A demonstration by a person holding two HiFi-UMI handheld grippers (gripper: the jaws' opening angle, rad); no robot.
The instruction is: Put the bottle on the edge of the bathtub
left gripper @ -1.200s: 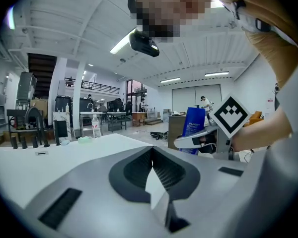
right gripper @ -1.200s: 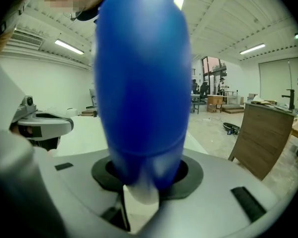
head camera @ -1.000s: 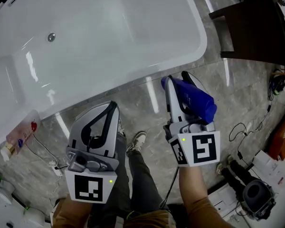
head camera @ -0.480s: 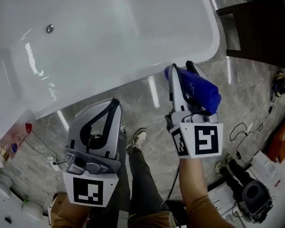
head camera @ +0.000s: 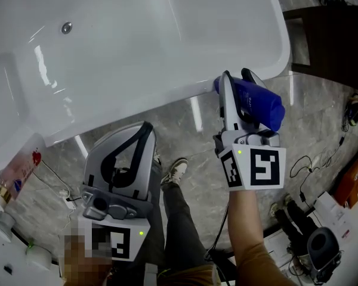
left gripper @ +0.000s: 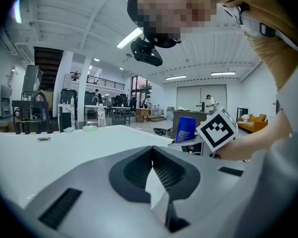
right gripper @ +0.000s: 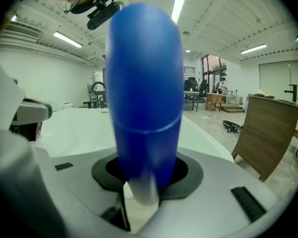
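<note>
You are gripping the blue bottle (head camera: 259,109) in the right claw (head camera: 235,83). The right gripper view is showing the bottle (right gripper: 144,83) filling the gap, with both pads pressing on its body. The bottle is hanging in the air over the grey floor (head camera: 197,142), just beside the outer side of the white bathtub (head camera: 185,85) near its rounded end. It is not resting on anything yet. The left claw (head camera: 140,134) is hanging lower and nearer you, its jaws together with nothing between them (left gripper: 151,155), and it is taking no part in this step.

Judging from this, you are in the carry, with the placing not yet done.

- **Target:** The rim is looking narrow, glossy and curved, so aim for its flattest, widest stretch rather than the sloping lip.
- **Attitude:** From the head view I cannot tell how upright the bottle is sitting. Be checking that its base is facing down and level before you lower it.
- **Descent:** Come down slowly until the whole base is bearing on the rim, centred across it.
- **Release:** Part the jaws only once the bottle is seated, then draw the claw away along its own line so the pads are not dragging it.

The likely failure is 1 of 2 slips, into the basin or down to the floor.
</note>
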